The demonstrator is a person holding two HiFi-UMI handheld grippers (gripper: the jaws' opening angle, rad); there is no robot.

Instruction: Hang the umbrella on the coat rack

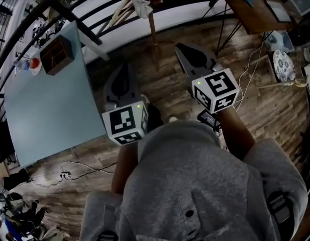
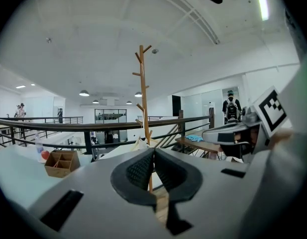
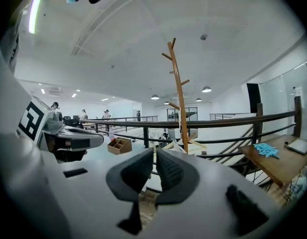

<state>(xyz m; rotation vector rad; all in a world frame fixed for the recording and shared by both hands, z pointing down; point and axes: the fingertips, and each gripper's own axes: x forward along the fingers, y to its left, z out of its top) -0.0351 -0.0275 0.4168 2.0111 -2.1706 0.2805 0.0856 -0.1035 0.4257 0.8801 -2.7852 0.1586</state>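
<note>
The wooden coat rack (image 1: pixel 152 28) stands ahead by the railing; its bare pegged pole (image 2: pixel 142 83) (image 3: pixel 179 88) rises straight in front of both grippers. A whitish bundle (image 1: pixel 140 3) (image 2: pixel 140 144), possibly the umbrella, lies at the rack's foot. My left gripper (image 1: pixel 126 67) (image 2: pixel 153 151) is shut, nothing between its pads. My right gripper (image 1: pixel 180 46) (image 3: pixel 154 151) is shut and empty too. They are held side by side at the same height, well short of the rack. Each one shows at the edge of the other's view.
A light blue table (image 1: pixel 44 104) is at the left with a wooden organiser box (image 1: pixel 57 54) on it. A black railing (image 1: pixel 94 14) runs behind the rack. A wooden desk (image 1: pixel 250 9) stands at the upper right. Cables (image 1: pixel 69 172) lie on the plank floor.
</note>
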